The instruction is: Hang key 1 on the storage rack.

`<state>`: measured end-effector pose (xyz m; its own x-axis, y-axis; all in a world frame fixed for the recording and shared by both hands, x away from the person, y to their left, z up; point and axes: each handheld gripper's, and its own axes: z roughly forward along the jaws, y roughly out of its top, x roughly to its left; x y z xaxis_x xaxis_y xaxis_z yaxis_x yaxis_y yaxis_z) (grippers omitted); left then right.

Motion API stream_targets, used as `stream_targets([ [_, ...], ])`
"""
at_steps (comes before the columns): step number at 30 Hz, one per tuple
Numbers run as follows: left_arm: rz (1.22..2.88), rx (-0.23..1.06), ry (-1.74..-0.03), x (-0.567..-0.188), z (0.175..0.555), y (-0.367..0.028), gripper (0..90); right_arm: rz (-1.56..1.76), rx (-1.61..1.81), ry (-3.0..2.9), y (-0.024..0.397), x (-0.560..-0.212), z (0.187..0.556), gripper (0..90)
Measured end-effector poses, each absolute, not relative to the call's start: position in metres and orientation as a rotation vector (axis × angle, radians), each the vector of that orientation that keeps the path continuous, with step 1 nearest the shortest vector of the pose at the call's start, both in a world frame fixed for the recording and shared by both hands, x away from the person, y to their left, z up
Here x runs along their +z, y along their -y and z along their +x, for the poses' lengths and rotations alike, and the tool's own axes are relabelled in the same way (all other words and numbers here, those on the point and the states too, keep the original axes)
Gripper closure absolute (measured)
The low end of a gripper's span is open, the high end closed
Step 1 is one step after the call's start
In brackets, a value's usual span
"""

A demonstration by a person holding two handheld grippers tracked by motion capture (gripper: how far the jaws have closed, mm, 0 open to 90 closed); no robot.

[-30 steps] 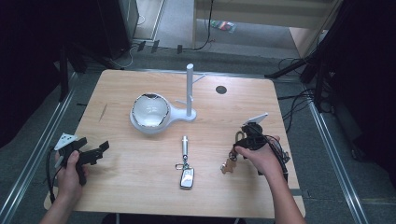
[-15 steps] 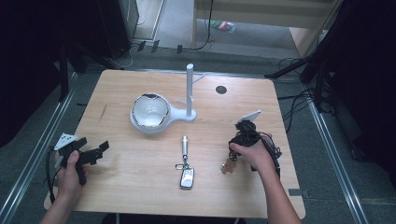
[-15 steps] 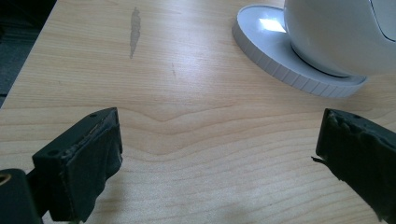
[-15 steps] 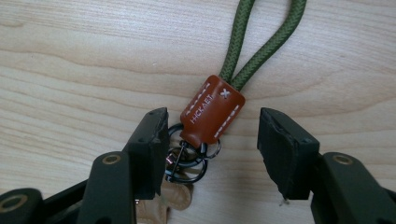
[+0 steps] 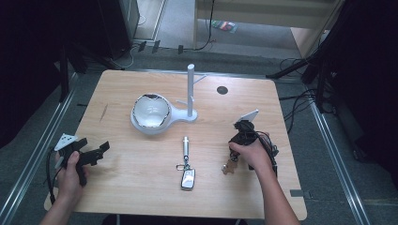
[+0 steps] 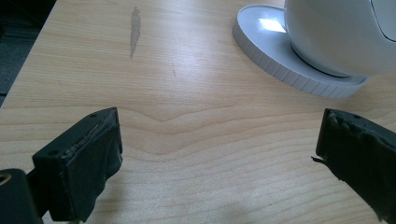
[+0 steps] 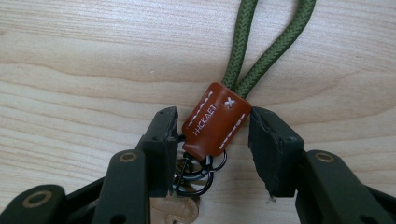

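A keychain lies on the table: a brown leather tag on a green cord loop, with dark rings and a brass key. My right gripper points down at it, and its jaws have just been closing with the tag between them. The right pad sits at the tag's corner and the left pad stands just off it, so it is open. From above, the right gripper hangs over the keychain. My left gripper rests open at the near left, with bare wood between its fingers.
A white bowl sits on a white stand whose post rises mid-table; the bowl is ahead-right of my left gripper. A car key fob with a metal cylinder lies front-centre. A round black hole is at the back.
The right hand has shifted a little left and down onto the keychain. The left hand and gripper have stayed where they were.
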<state>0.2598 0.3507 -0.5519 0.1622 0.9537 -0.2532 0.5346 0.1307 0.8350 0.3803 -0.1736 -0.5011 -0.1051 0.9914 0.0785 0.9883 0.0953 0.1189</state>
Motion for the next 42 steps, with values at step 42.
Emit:
stream_targets([
  [42, 1.525, 0.581, -1.493, -0.552, 0.260, -0.351, 0.6, 2.046, 0.387, -2.251, 0.177, -0.500, 0.372, 72.2],
])
